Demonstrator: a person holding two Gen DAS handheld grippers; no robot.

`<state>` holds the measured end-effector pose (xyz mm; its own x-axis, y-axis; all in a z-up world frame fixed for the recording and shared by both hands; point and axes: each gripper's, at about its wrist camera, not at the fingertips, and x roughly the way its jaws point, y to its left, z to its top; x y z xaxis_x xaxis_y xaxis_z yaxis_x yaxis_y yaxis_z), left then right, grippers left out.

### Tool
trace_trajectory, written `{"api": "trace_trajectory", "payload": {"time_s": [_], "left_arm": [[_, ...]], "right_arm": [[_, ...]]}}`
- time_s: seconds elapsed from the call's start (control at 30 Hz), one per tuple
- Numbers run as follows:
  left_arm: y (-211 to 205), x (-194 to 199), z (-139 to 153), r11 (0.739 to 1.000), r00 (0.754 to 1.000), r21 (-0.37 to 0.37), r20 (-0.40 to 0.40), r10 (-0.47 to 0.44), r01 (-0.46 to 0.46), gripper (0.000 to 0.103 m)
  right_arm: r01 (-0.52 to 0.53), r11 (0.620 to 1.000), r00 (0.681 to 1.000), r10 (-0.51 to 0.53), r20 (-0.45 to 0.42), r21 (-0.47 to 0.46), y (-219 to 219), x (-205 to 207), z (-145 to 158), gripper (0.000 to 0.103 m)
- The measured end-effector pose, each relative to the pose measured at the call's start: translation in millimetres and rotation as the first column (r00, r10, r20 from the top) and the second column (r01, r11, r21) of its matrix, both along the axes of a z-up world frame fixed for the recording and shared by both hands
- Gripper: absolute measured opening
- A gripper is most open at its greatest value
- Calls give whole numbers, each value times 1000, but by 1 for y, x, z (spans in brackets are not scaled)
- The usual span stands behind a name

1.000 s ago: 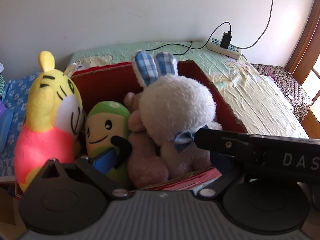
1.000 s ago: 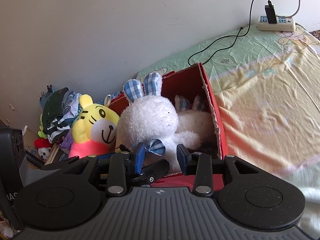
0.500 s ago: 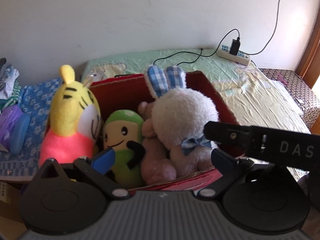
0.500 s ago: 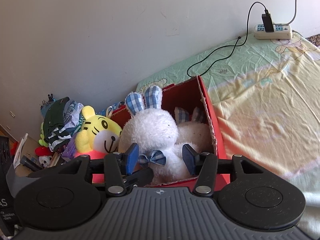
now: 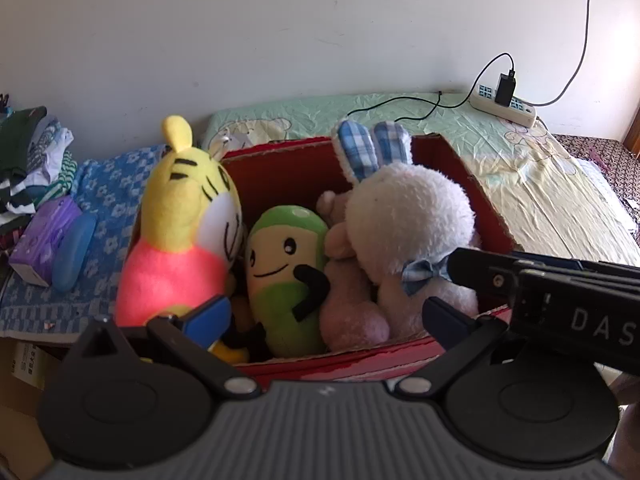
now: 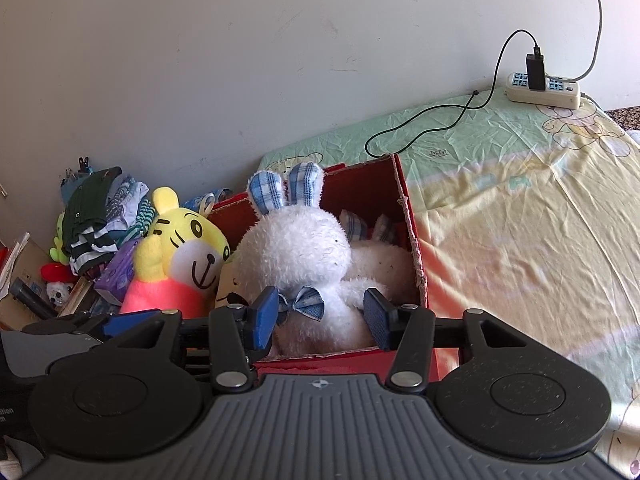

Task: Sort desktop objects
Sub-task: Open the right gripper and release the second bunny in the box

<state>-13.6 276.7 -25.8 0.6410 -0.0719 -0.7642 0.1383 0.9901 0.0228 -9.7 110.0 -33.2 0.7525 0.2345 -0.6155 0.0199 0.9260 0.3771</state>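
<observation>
The right gripper (image 6: 322,316) has its fingers spread, empty, just before the white rabbit (image 6: 304,264). The left gripper (image 5: 328,316) is spread wide too, holding nothing. The rabbit sits in the red box (image 5: 476,192) beside a green plush (image 5: 284,272), a pink plush (image 5: 344,280) and a yellow tiger (image 5: 180,240). The box stands on the bed (image 6: 520,208).

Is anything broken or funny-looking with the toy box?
Yes. The red box has a torn, ragged right edge showing bare cardboard. It is stuffed so full that the white bunny and yellow tiger stick up above the rim, the tiger leaning over the left side.
</observation>
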Motion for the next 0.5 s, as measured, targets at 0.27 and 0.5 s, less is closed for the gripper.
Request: {"api": "trace_trajectory", "payload": {"time_s": [0.27,0.5], "left_arm": [[-3,-5,1,999,999,21,5,46,-46,102],[-9,-11,7,992,993,49,19,118,-119,102]], "right_arm": [[-9,1000,1000,9,-3,-13,-3,-3,1,52],[-51,998,999,51,3,-32,-8,0,6,52]]}}
